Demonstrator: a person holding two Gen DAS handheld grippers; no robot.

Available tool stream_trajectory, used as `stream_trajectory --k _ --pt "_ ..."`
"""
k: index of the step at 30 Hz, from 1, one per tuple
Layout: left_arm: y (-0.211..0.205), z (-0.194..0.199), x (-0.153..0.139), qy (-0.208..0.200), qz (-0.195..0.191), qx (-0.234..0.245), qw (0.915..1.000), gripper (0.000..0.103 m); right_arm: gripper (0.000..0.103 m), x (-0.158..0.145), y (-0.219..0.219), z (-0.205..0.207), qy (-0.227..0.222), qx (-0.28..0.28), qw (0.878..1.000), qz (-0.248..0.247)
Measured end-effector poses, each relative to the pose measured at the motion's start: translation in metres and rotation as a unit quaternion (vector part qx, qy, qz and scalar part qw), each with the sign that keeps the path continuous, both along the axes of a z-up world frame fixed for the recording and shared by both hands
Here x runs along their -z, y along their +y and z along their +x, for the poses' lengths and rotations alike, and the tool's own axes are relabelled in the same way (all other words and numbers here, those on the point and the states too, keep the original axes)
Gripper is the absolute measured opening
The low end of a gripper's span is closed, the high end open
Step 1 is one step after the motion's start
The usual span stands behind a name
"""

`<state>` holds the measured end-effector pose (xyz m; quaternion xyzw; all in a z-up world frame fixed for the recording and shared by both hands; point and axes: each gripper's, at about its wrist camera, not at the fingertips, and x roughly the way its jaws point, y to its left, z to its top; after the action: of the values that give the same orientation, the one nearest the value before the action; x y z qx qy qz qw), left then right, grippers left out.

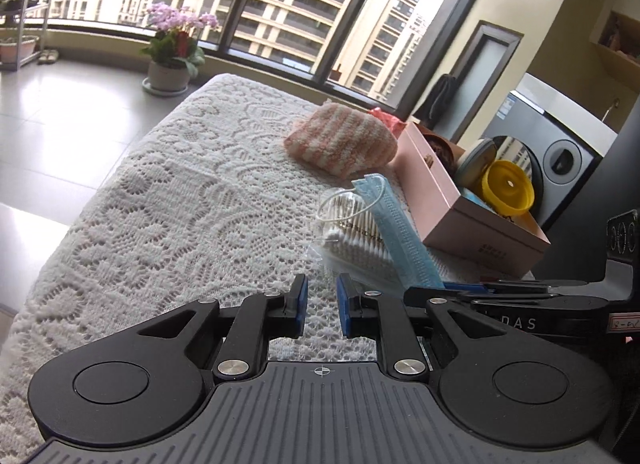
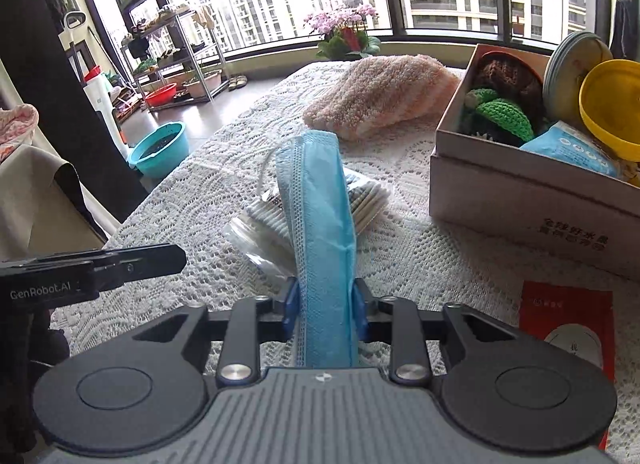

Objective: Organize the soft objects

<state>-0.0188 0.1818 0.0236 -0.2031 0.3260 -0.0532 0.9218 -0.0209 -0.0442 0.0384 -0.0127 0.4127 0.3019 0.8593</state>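
Observation:
My right gripper [image 2: 325, 292] is shut on a folded blue face mask [image 2: 320, 204], which stands up between its pads over a clear bag of cotton swabs [image 2: 264, 220]. In the left wrist view the mask [image 1: 404, 240] rises from the right gripper [image 1: 480, 288] at the right edge. My left gripper [image 1: 322, 292] hovers over the lace tablecloth [image 1: 180, 204], shut, with nothing between its pads; in the right wrist view it [image 2: 160, 260] reaches in from the left. A pink striped towel [image 2: 380, 92] lies further back. The pink box [image 2: 520, 204] holds green knitwear [image 2: 504, 116].
The box also holds a yellow lid [image 2: 612, 104] and a blue tissue pack [image 2: 572, 148]. A red packet [image 2: 568, 320] lies near the right front. Off the table are a flower pot [image 1: 168, 76], a teal basin [image 2: 160, 148] and a washing machine [image 1: 560, 160].

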Motion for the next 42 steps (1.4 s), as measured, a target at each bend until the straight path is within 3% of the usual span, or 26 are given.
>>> stream_trajectory --k 4,9,11,13,15,17,19,23,27,34,39,41,42 --pt "-0.002 0.0 0.005 0.004 -0.022 0.021 0.9995 0.017 0.007 -0.006 -0.034 -0.024 0.013 0.019 1.0 0.001" --pt "-0.041 0.009 0.01 0.017 -0.083 0.096 0.9918 0.017 0.009 -0.004 -0.071 -0.061 0.025 0.043 0.999 -0.014" --pt "-0.06 0.012 0.007 0.021 -0.075 0.118 0.99 0.017 0.023 -0.005 -0.08 -0.073 0.017 0.043 0.999 -0.009" --pt "-0.077 0.013 0.004 0.027 -0.065 0.132 0.9888 0.017 0.063 -0.01 -0.093 -0.082 -0.014 0.056 0.998 -0.006" --pt "-0.095 0.013 0.001 0.035 -0.05 0.141 0.9881 0.017 0.07 -0.017 -0.105 -0.092 -0.07 0.083 0.994 -0.016" --pt "-0.108 0.013 -0.001 0.043 -0.037 0.134 0.9893 0.017 0.071 -0.022 -0.115 -0.099 -0.119 0.106 0.986 -0.038" --pt "-0.118 0.016 -0.002 0.051 -0.032 0.121 0.9908 0.017 0.075 -0.024 -0.127 -0.102 -0.146 0.125 0.98 -0.049" --pt "-0.126 0.026 -0.003 0.063 -0.052 0.086 0.9929 0.017 0.075 -0.017 -0.152 -0.101 -0.136 0.156 0.978 -0.027" --pt "-0.118 0.027 -0.006 0.053 -0.056 0.042 0.9962 0.017 0.075 -0.012 -0.162 -0.103 -0.117 0.129 0.985 0.021" --pt "-0.093 0.014 -0.01 0.054 -0.04 0.017 0.9976 0.017 0.065 -0.01 -0.104 -0.081 -0.088 0.05 0.994 0.028" --pt "-0.08 0.009 -0.007 0.049 -0.047 -0.001 0.9977 0.017 0.065 0.0 -0.057 -0.059 -0.065 0.015 0.998 -0.013" --pt "-0.074 0.008 -0.006 0.046 -0.041 -0.001 0.9981 0.018 0.057 0.005 -0.046 -0.059 -0.068 0.009 0.997 -0.042" --pt "-0.072 0.007 -0.006 0.042 -0.033 0.003 0.9986 0.017 0.042 0.005 -0.043 -0.063 -0.081 0.008 0.995 -0.052"
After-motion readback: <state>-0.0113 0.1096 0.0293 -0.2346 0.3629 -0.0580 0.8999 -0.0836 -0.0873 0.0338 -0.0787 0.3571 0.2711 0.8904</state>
